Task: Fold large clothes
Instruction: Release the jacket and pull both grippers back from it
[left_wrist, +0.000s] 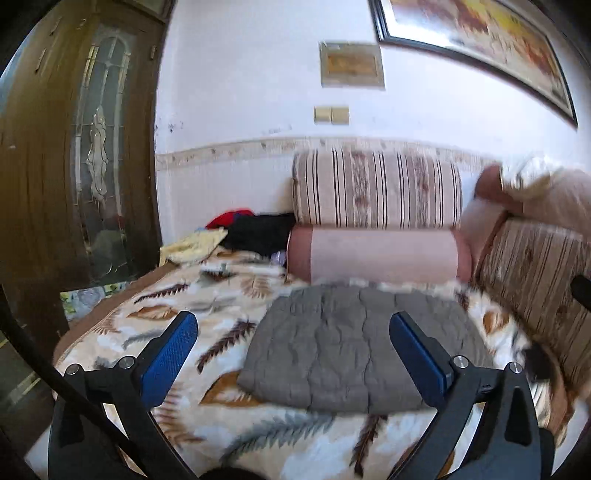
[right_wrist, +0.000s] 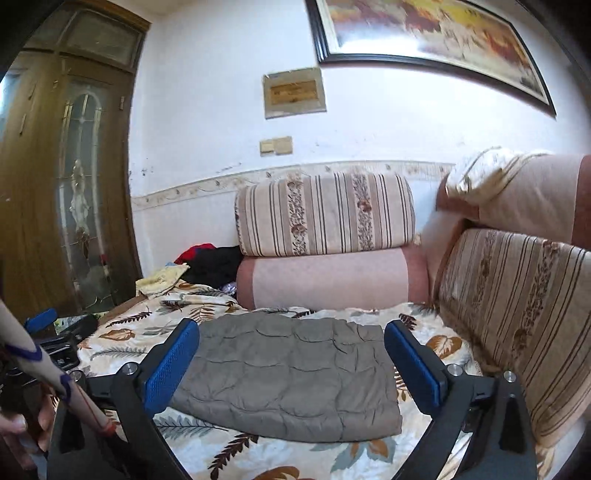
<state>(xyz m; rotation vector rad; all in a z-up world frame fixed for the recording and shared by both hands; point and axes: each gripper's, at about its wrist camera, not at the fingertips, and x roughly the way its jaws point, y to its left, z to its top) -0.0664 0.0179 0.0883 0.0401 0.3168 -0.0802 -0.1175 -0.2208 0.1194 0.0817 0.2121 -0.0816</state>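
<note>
My left gripper (left_wrist: 293, 347) is nearest, jaws wide, nothing between them. My right gripper (right_wrist: 291, 354), same: spread wide, empty. I read both as clear of the cloth so the fold sits undisturbed. Grey quilted garment (right_wrist: 284, 376) lies mid-sofa on the leaf-print blanket (right_wrist: 125, 339), folded into a flat rectangle, edges fairly square, surface puckered. Looks done.

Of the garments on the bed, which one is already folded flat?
The grey quilted garment, lying as a neat rectangle mid-bed on the leaf-print blanket. The red, black and yellow clothes sit crumpled in a heap by the wall.
</note>
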